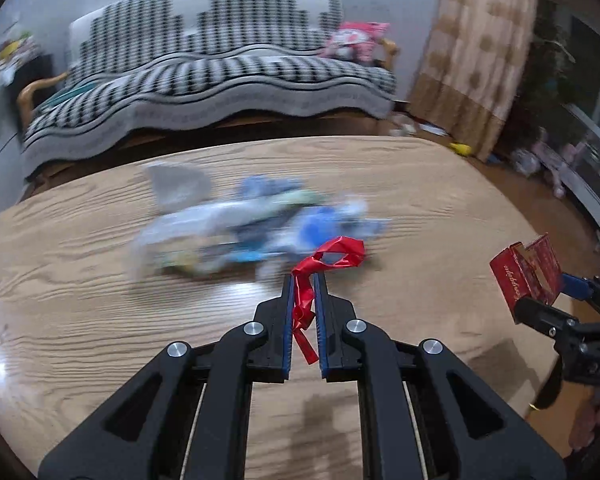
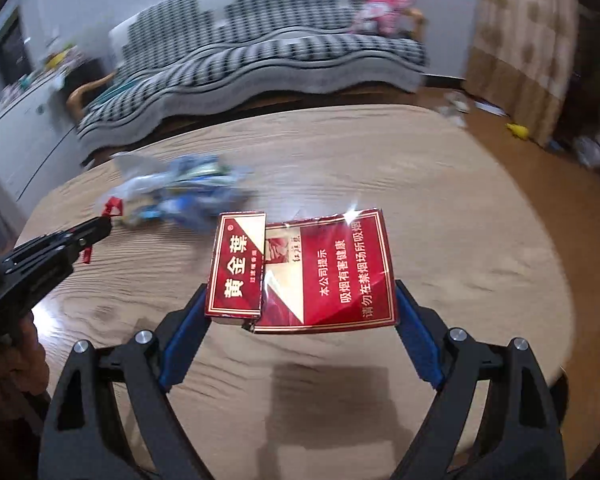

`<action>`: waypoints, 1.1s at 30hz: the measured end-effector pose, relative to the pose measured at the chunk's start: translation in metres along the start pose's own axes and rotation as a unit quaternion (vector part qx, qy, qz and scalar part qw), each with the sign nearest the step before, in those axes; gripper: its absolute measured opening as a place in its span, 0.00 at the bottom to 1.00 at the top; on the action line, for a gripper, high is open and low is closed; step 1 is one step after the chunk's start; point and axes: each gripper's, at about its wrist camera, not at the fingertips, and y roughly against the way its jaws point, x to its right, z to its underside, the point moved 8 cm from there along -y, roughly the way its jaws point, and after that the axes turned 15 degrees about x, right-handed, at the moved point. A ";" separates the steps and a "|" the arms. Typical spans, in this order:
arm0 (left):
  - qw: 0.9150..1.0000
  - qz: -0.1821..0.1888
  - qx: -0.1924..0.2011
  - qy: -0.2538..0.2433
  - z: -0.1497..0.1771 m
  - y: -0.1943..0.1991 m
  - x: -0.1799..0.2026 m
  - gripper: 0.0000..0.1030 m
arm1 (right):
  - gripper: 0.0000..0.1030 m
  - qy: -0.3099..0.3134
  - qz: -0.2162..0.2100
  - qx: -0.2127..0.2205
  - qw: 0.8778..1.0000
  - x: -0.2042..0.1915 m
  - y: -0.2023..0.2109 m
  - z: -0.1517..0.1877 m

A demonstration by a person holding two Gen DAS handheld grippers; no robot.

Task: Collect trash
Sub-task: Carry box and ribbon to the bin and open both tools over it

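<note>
Trash lay in a blurred blue-and-white heap (image 1: 256,228) far across the wooden surface (image 1: 440,208). The left gripper (image 1: 304,280) had its fingers nearly closed on a red ribbon (image 1: 332,258). The right gripper (image 2: 300,300), fingers spread wide, clasped a flattened red cigarette pack (image 2: 328,272).

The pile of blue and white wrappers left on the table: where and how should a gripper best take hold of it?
Probably from above, at the raised middle of the wrapper pile. It lies loose and low on the wooden table, spread sideways, so a side approach would likely just push it along. Blur hides any clearer edge. Both grippers are occupied: the left gripper pinches a red ribbon, the right gripper a red cigarette pack.
</note>
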 end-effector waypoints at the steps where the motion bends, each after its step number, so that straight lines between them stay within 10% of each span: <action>1: 1.000 0.015 0.001 -0.007 0.000 -0.001 0.023 0.08 | 0.82 -0.009 0.012 0.002 1.000 0.020 0.009 0.002; 18: 0.963 0.237 -0.035 -0.119 0.069 0.008 0.340 0.08 | 0.82 -0.174 0.190 -0.017 0.966 0.319 0.142 0.104; 33: 0.940 0.297 -0.062 -0.158 0.105 0.008 0.426 0.08 | 0.82 -0.258 0.219 -0.063 0.939 0.395 0.159 0.165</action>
